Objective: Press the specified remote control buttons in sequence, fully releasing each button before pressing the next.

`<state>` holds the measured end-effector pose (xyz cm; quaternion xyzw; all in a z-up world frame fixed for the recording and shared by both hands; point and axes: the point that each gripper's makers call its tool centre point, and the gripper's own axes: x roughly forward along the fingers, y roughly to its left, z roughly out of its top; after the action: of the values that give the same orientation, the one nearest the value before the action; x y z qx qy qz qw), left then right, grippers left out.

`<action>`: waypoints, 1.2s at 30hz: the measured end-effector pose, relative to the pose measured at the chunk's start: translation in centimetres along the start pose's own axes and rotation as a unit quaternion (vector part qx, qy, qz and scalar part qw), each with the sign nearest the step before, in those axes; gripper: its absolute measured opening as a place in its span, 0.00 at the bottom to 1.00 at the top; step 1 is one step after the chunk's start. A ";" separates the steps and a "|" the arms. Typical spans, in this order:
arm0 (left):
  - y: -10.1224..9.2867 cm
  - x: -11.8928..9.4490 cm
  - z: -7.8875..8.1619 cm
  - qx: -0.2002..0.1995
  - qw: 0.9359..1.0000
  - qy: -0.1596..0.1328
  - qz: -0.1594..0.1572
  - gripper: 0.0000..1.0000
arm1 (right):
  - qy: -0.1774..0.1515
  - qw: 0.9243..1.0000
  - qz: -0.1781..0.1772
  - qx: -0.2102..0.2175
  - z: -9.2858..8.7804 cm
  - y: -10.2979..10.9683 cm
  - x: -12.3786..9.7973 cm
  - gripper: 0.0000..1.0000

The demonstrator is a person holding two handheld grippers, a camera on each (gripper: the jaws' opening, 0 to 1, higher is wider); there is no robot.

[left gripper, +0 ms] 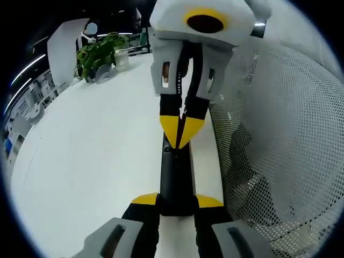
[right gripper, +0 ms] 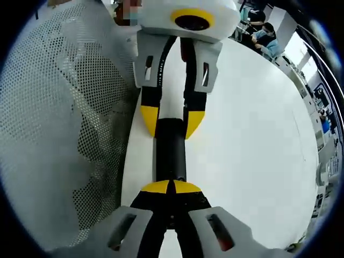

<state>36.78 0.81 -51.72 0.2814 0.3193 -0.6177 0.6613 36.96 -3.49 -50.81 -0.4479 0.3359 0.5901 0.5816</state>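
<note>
remote: black remote control (left gripper: 176,177) lies long and flat on the white counter (left gripper: 91,161), near the counter edge beside the mesh chair back; buttons not readable.
left tongs: left tongs (left gripper: 177,201) straddle the near end of the remote, yellow tips on either side of it, pinching it across its width. In right gripper view they come in from the top (right gripper: 172,124), tips flanking the far end of the remote (right gripper: 170,153).
right tongs: right tongs (right gripper: 171,188) pressed together, yellow tips meeting on top of the remote end nearest that camera; contact looks like touching, press depth cannot tell. In left gripper view they come from the top (left gripper: 183,131), closed tips resting on the remote's far end.
counter: white, bare around the remote.
chair: grey perforated mesh chair back (left gripper: 279,150) just beside the counter edge, also seen (right gripper: 59,107).
background: potted green plant (left gripper: 97,56) well apart at the far end of the counter; people seated (right gripper: 260,32) beyond the counter, blurred.
</note>
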 end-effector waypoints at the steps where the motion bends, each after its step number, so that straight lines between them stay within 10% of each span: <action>1: 0.0 0.0 0.0 0.000 1.000 0.000 0.000 0.24 | 0.000 1.000 -0.001 0.001 0.0 0.0 0.0 0.00; 14: 0.0 0.0 0.0 0.000 1.000 0.001 -0.002 0.24 | 0.038 0.987 0.071 0.138 -0.3 -0.5 0.3 0.00; 36: -0.2 -0.1 0.0 0.001 1.000 0.000 0.000 0.24 | 0.019 0.992 0.068 0.109 -0.6 -1.5 0.1 0.00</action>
<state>36.62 0.84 -51.64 0.2819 0.3187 -0.6183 0.6608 38.57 -3.82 -50.90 -0.3689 0.4389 0.5798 0.5788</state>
